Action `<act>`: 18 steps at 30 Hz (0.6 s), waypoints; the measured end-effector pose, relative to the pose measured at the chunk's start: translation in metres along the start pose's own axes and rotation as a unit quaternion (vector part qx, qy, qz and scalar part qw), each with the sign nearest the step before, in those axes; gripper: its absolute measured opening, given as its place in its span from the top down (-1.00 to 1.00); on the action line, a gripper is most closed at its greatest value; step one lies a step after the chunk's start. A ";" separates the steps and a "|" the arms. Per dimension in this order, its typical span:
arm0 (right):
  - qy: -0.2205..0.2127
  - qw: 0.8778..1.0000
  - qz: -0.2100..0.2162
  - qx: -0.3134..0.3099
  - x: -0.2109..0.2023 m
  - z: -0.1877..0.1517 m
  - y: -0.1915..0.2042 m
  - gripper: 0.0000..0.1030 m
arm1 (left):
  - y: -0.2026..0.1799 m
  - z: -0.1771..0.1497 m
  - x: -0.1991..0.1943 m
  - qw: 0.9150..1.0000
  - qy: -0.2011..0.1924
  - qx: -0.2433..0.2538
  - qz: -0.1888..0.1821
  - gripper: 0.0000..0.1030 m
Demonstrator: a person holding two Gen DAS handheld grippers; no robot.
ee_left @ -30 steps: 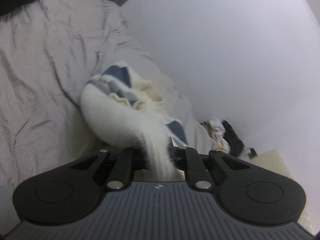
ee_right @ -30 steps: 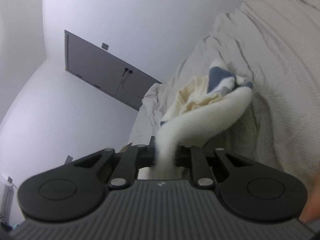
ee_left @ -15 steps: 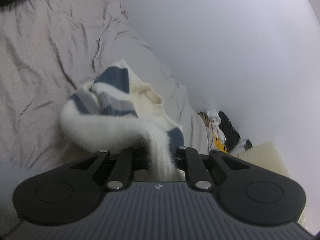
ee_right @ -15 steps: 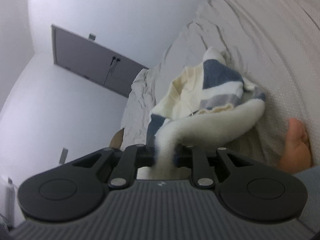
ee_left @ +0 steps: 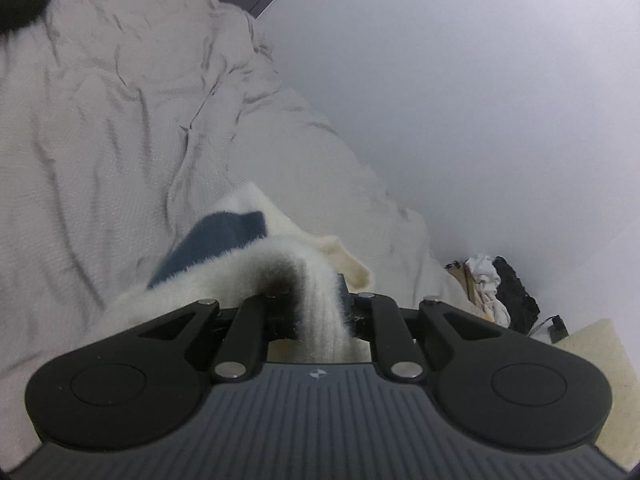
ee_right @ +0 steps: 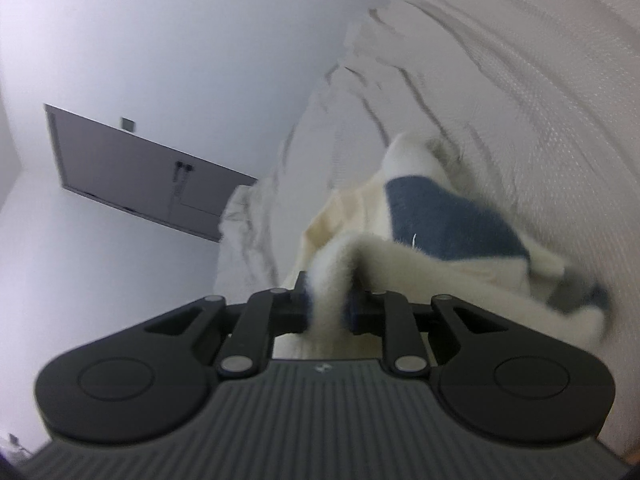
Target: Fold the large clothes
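Left wrist: rumpled bedspread (ee_left: 120,120), white wall (ee_left: 480,100)

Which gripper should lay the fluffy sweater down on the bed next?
Probably neither alone. The left hand-held gripper and the right hand-held gripper both pinch the sweater just above the bed, so they're equally placed to lower it together.

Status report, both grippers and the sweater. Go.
Left gripper and right gripper both shut on fuzzy cream sweater with blue blocks. Sweater bunched over wrinkled grey bedspread. Nothing obstructing.
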State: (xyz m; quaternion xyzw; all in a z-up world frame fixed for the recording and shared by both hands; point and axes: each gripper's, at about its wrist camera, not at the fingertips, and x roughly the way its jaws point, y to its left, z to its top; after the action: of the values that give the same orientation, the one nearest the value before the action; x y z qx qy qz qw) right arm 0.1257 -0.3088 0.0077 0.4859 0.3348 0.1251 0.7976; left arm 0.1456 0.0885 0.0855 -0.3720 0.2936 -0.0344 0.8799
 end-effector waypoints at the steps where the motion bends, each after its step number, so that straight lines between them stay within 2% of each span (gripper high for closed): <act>1: 0.003 1.000 -0.007 0.000 0.007 0.003 -0.005 0.61 | 0.003 0.001 0.011 1.000 0.001 0.002 0.002 0.71; 7: 0.017 0.999 -0.036 0.011 0.046 0.022 -0.029 0.61 | 0.028 0.004 0.064 1.000 -0.005 0.019 -0.002 0.71; 12: 0.021 0.999 -0.039 0.023 0.070 0.031 -0.046 0.61 | 0.043 0.008 0.101 0.999 -0.005 0.037 -0.001 0.71; 18: 0.022 0.998 -0.058 0.007 0.098 0.035 -0.057 0.61 | 0.055 0.010 0.146 0.998 0.011 0.053 0.020 0.70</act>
State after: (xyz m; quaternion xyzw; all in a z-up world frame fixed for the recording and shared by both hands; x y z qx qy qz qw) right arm 0.2145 -0.3095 -0.0709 0.4682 0.3809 0.0870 0.7925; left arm 0.2634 0.0938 -0.0178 -0.3183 0.3083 -0.0368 0.8957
